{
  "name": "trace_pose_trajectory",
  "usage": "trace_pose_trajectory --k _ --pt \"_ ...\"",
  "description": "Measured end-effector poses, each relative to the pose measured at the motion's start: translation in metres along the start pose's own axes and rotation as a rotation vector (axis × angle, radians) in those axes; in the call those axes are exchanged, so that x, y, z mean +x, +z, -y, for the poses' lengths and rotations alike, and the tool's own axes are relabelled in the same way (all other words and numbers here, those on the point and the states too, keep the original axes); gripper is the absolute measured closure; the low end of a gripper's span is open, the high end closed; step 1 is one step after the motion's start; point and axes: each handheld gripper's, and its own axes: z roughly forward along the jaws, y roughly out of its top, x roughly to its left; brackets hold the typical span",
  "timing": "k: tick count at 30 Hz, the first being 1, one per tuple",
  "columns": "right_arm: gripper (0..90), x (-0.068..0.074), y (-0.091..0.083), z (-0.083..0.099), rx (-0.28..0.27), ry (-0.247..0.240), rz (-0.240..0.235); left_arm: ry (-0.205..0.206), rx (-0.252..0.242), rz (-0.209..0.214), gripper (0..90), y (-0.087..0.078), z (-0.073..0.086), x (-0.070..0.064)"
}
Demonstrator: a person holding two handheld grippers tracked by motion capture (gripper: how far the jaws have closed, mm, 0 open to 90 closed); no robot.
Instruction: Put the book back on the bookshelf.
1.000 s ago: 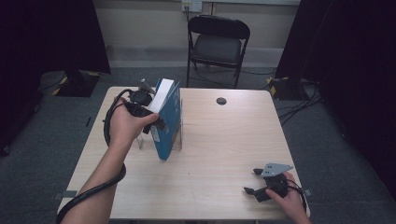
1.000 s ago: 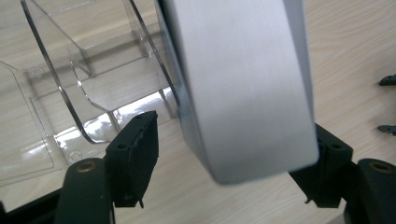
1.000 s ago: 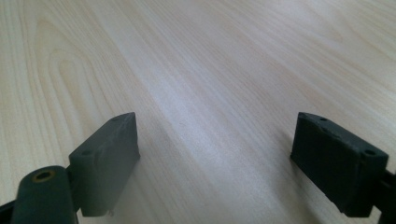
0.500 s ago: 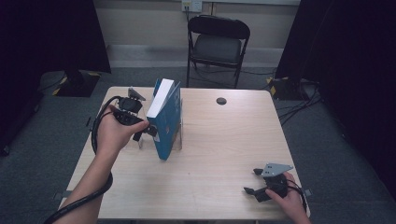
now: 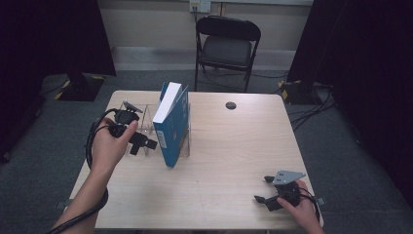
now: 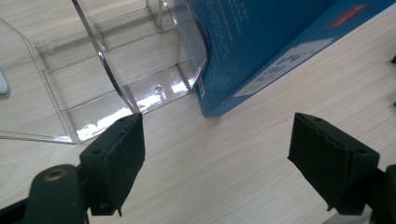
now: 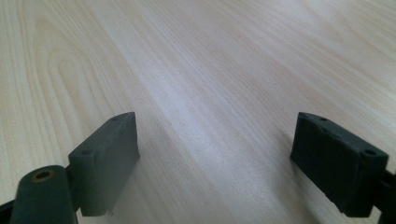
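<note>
- Now the left tool (image 5: 144, 142) is seen backed off to the left of the blue book (image 5: 171, 124); a second ago it was pressed up against the book's cover, so contact has been released.
- Left tool jaws are spread wide with nothing between them, as shown in the left gripper view; the book's lower corner (image 6: 261, 60) lies just ahead, apart from both jaws.
- Book is left standing upright, slightly tilted, in the clear acrylic stand (image 5: 184, 141) at the left-centre of the counter (image 5: 234, 195). Placement is judged done or nearly so; whether the book is fully seated in a slot cannot be told.
- Right tool (image 5: 267, 191) is parked at the near right corner of the counter, jaws wide open and empty, well apart from the book; its position is unchanged from the earlier frames.
- Other items: a small dark round object (image 5: 231, 105) on the far side of the counter, and a folding chair (image 5: 227, 46) beyond the far edge.
- Obstructions: the stand's clear divider (image 6: 105, 60) sits just beside the left jaw and could be clipped on any re-approach. Otherwise nothing is seen between tools and book.
</note>
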Motion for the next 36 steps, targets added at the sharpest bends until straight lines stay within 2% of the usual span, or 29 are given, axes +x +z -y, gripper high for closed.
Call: trace_pose_trajectory --k 3,13,33,36 --pt "13.9 0.000 0.000 0.000 0.000 0.001 0.001 0.001 0.010 0.004 18.5 0.002 0.004 0.002" --pt "13.9 0.000 0.000 0.000 0.000 -0.001 0.001 -0.007 -0.002 0.014 18.8 0.007 0.017 0.009" --pt "13.9 0.000 0.000 0.000 0.001 0.000 -0.001 -0.051 0.000 0.055 20.2 0.025 0.048 0.031" --pt "13.9 0.000 0.000 0.000 0.001 -0.001 -0.001 -0.055 0.000 0.046 20.3 0.027 0.052 0.033"
